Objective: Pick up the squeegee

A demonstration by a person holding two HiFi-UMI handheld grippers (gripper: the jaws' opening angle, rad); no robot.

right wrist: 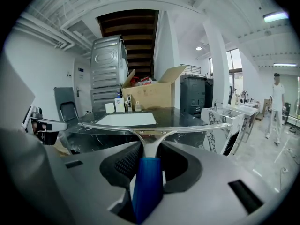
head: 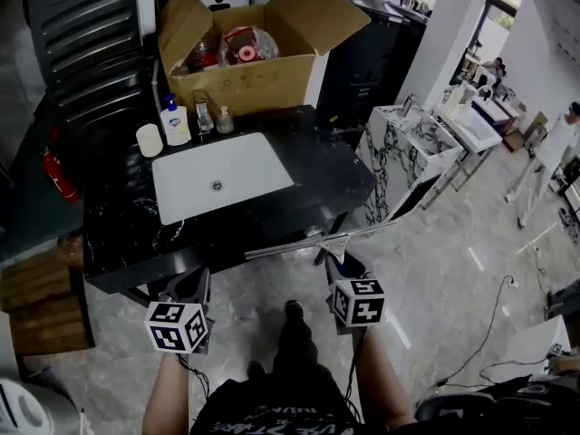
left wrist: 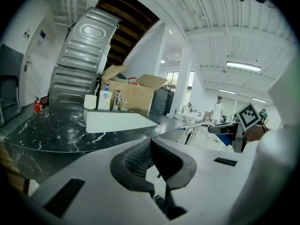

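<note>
The squeegee is seen to be of bright, polished metal along its blade bar and neck, with a handle of smooth, glossy blue plastic. The right tool is moulded in matt grey plastic, and its pads are faced with a dark, finely ribbed, rubber-like material. The table is finished in glossy black stone veined with white. The sink set into it is smooth and white. The box is made of matt brown cardboard. The floor is laid in polished grey, stone-look tiles.
</note>
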